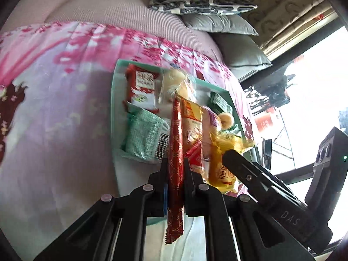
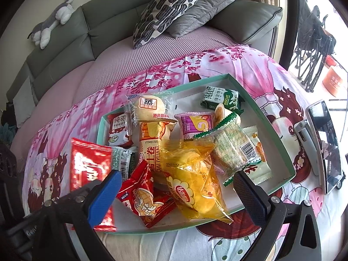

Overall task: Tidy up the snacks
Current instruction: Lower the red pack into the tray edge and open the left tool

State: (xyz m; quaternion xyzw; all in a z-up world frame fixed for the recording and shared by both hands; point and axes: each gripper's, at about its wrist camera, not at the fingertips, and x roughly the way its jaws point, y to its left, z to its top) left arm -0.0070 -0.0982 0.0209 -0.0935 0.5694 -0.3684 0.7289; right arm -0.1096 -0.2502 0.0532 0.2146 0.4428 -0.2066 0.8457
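Observation:
A shallow teal-rimmed tray (image 2: 280, 128) lies on a pink floral cloth and holds several snack packs. My left gripper (image 1: 175, 163) is shut on a flat red foil packet (image 1: 175, 152), held edge-on above the tray's near end; the same packet (image 2: 87, 169) shows at the tray's left edge in the right wrist view. My right gripper (image 2: 176, 182) is open, its fingers on either side of a yellow transparent bag (image 2: 195, 182) and a red nut packet (image 2: 139, 198), not touching them. The yellow bag also shows in the left wrist view (image 1: 224, 165).
The tray also holds a steamed-cake pack (image 2: 148, 106), a green biscuit pack (image 2: 221, 97), a purple pack (image 2: 195, 124) and a green-white wafer pack (image 2: 232, 148). A phone on a stand (image 2: 326, 145) is right of the tray. Sofa cushions (image 2: 169, 6) lie behind.

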